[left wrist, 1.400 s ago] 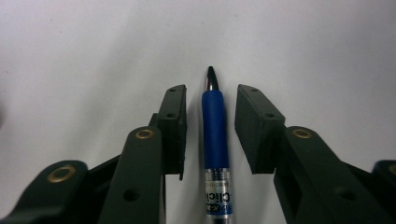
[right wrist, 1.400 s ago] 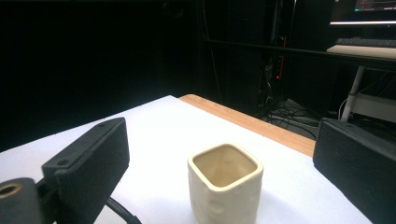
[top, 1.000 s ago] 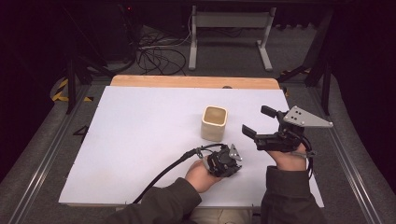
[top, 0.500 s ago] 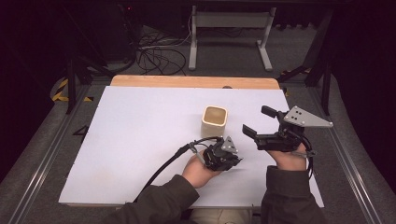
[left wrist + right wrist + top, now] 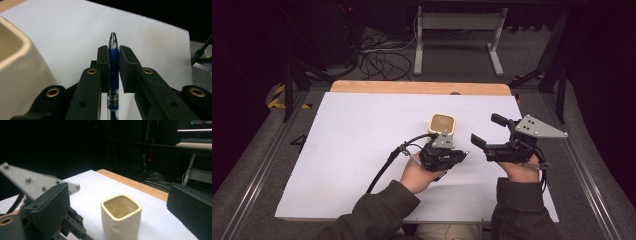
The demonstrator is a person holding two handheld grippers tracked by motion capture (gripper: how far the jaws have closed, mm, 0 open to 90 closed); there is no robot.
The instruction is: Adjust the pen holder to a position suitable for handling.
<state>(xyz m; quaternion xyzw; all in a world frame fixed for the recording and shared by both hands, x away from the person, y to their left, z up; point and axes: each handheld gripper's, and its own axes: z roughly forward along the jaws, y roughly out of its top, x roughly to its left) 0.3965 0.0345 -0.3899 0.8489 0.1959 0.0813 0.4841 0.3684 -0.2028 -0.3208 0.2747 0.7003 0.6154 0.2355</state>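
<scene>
So the left tongs (image 5: 114,53) were clamped on a blue pen (image 5: 113,65), silver tip poking out past the pads, right beside the cream cup (image 5: 442,125) on the white worktop (image 5: 357,145). The right tongs (image 5: 486,131) sat wide with nothing in them. My worry was the pen tip catching the cup's rim and tipping it, or the pen sliding in that thin grip.

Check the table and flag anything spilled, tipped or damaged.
Nothing stands out. The cream cup stands upright and empty on the white table, the left gripper is shut on a blue pen, and the right gripper hangs open.
</scene>
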